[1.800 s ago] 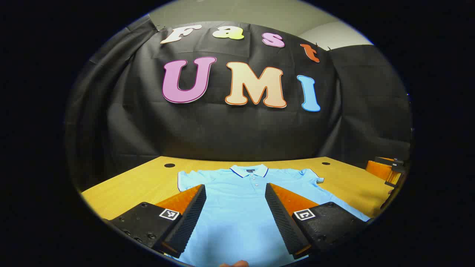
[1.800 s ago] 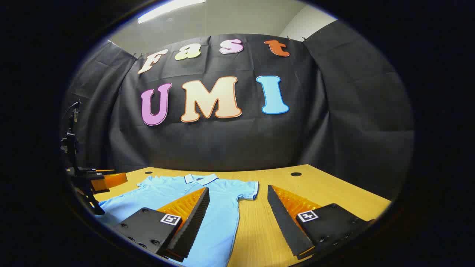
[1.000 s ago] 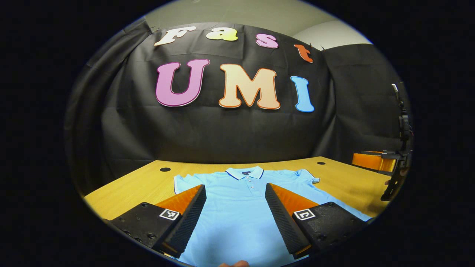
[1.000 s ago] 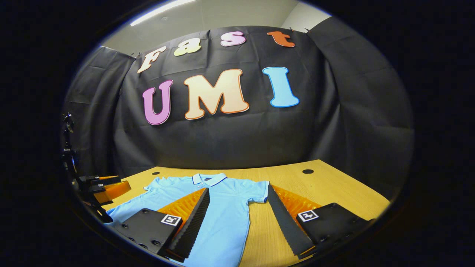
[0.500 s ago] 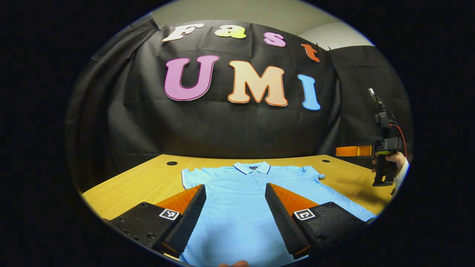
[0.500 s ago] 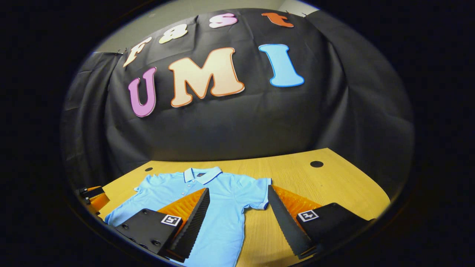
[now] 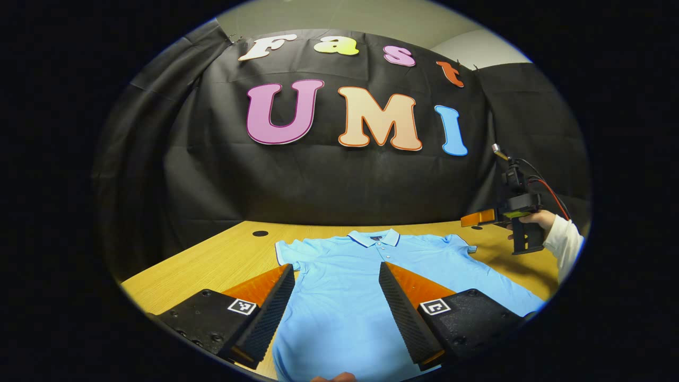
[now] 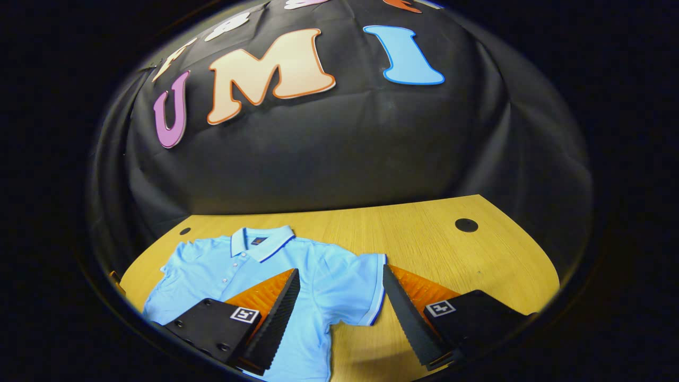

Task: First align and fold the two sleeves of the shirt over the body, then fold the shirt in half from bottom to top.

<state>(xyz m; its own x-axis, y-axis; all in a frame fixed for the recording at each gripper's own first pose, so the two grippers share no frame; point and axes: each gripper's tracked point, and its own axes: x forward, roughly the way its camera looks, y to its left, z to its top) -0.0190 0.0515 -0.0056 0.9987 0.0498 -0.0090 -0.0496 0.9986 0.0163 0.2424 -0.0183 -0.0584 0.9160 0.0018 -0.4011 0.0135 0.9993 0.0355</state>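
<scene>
With both my left gripper (image 7: 335,297) and right gripper (image 8: 339,302) spread wide and empty, I should pinch the shirt (image 8: 329,278) sleeve cuff (image 8: 377,289) at 12 o'clock squarely

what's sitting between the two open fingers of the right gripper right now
In the right gripper view, the blue shirt's sleeve lies flat on the wooden table between the right gripper's open fingers, untouched.
</scene>
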